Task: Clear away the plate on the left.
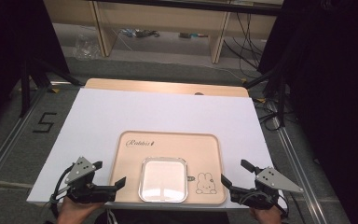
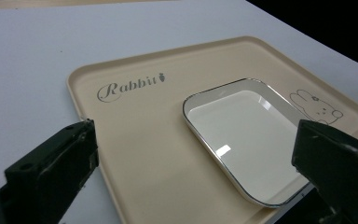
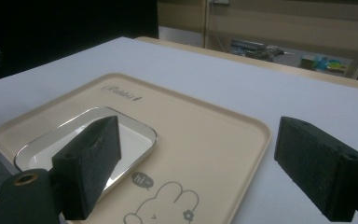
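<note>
White dish [image 1: 163, 179] sits empty at the near edge of the beige tray [image 1: 168, 142], beside the rabbit drawing [image 1: 205, 184]. Tray lies on the white tabletop [image 1: 168, 107]. My left gripper [image 1: 108, 176] hangs just left of the tray, jaws spread, holding nothing. My right gripper [image 1: 236, 174] just right of it, jaws likewise spread and empty.

Left gripper [image 1: 109, 174] and right gripper [image 1: 234, 171] gape, empty.

Dim, soft-focus pictures: overhead light glares off the white dish [image 2: 242, 135], with dark surroundings.
</note>
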A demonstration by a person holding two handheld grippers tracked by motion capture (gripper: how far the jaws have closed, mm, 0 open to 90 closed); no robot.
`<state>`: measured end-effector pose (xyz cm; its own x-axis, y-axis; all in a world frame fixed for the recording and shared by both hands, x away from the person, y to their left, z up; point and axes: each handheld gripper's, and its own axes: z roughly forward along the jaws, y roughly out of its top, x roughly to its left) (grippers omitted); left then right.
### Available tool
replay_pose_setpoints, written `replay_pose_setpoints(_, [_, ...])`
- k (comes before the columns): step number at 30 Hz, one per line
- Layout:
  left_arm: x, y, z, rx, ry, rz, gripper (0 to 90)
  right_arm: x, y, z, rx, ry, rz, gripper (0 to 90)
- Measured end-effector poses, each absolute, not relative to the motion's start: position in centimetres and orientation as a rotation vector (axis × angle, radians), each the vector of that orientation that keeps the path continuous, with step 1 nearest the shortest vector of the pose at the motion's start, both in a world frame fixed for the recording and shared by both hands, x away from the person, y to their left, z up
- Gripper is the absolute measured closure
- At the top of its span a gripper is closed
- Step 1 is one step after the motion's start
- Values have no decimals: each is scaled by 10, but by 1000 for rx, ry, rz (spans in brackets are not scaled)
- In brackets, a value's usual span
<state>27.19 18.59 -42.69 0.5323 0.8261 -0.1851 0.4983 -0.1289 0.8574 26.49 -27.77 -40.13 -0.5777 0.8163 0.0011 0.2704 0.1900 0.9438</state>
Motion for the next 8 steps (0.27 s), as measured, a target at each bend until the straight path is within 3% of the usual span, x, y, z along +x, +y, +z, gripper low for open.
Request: replay_pose_setpoints(8, [273,186,-428,1801,1086,412,0,265,-278,-401,1013,1957,1388,152])
